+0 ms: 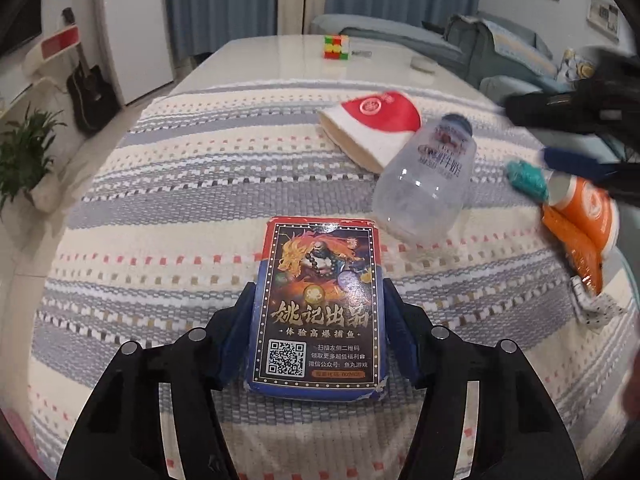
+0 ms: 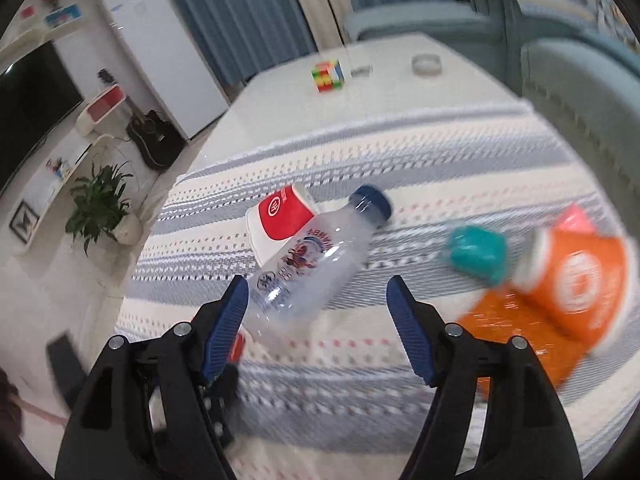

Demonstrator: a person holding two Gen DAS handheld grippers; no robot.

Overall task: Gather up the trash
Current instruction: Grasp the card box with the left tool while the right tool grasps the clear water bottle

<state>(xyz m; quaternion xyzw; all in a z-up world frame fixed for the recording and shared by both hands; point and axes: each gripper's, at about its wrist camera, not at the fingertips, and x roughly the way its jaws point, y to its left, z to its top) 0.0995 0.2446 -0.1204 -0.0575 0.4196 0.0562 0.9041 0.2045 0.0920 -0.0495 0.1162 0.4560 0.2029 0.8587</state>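
Observation:
A blue card box [image 1: 320, 312] with a dragon print lies on the striped cloth [image 1: 180, 184]. My left gripper [image 1: 320, 320] is shut on it, one blue pad on each long side. A clear plastic bottle [image 2: 312, 256] with a blue cap lies on its side, its base between the fingers of my right gripper [image 2: 318, 300], which is open and does not touch it. The left wrist view shows the same bottle [image 1: 424, 184], with the blurred right gripper [image 1: 528, 132] beyond it at the right. A flattened red and white paper cup [image 2: 280, 220] lies behind the bottle.
To the right lie a teal crumpled piece [image 2: 476, 252], an orange paper cup [image 2: 576, 280] and an orange wrapper [image 2: 516, 332]. At the table's far end are a puzzle cube [image 2: 328, 76] and a glass ashtray [image 2: 427, 65]. A blue sofa [image 2: 580, 92] stands alongside on the right.

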